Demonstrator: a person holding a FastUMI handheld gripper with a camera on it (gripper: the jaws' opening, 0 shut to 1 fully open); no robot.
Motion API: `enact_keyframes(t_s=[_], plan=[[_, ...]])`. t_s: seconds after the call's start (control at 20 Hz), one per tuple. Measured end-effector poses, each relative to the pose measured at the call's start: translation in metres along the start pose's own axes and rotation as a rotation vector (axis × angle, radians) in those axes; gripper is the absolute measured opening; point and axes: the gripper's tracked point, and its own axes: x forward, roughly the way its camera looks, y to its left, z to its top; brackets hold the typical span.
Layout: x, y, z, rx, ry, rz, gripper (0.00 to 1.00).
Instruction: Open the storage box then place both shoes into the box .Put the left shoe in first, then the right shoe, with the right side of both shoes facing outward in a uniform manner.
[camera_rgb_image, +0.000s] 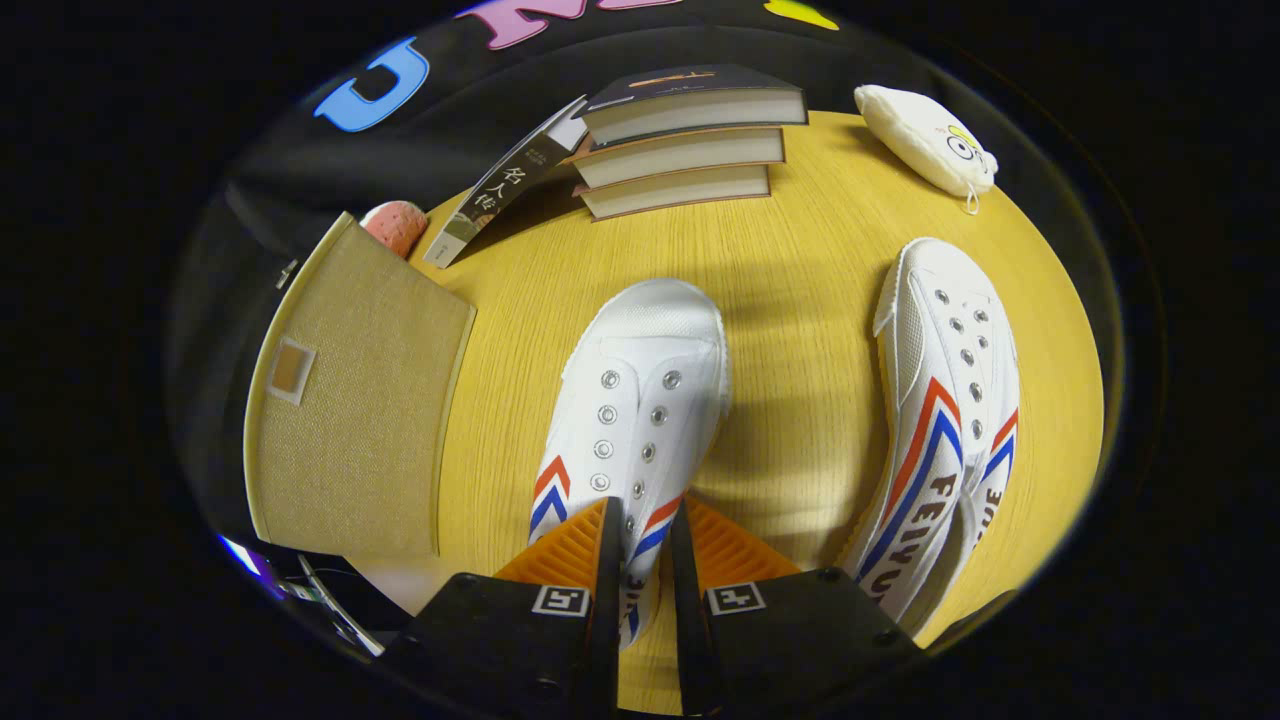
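A white canvas shoe (640, 380) with red and blue stripes points its toe away from me over the yellow wooden table (800, 250). My gripper (643, 510) is shut on it, both fingers pressing the sides of its upper near the laces. A second matching shoe (945, 400) lies on its side to the right of the fingers, sole edge turned toward the first shoe. The tan fabric storage box (360, 400) stands left of the fingers, a flat face with a small label window toward me. I cannot tell whether it is open.
A stack of three books (680, 140) sits beyond the shoes, with another book (500, 190) leaning against it. A white pouch (925, 135) lies at the far right of the table. A pink object (395, 225) peeks out behind the box.
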Motion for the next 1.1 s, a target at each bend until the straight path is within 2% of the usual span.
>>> enact_keyframes(t_s=[0.05, 0.1, 0.15, 0.2, 0.75, 0.9, 1.1], plan=[[-0.002, -0.002, 0.001, 0.052, 0.012, 0.008, 0.22], [-0.001, -0.003, 0.0, 0.105, 0.028, 0.029, 0.11], [0.003, -0.004, -0.001, 0.162, 0.041, 0.052, 0.11], [-0.001, -0.005, 0.001, 0.187, 0.053, 0.074, 0.06], [-0.031, 0.026, 0.013, 0.273, 0.044, 0.16, 0.06], [-0.058, 0.039, 0.027, 0.311, 0.02, 0.194, 0.06], [-0.108, 0.07, 0.058, 0.254, -0.055, 0.239, 0.06]])
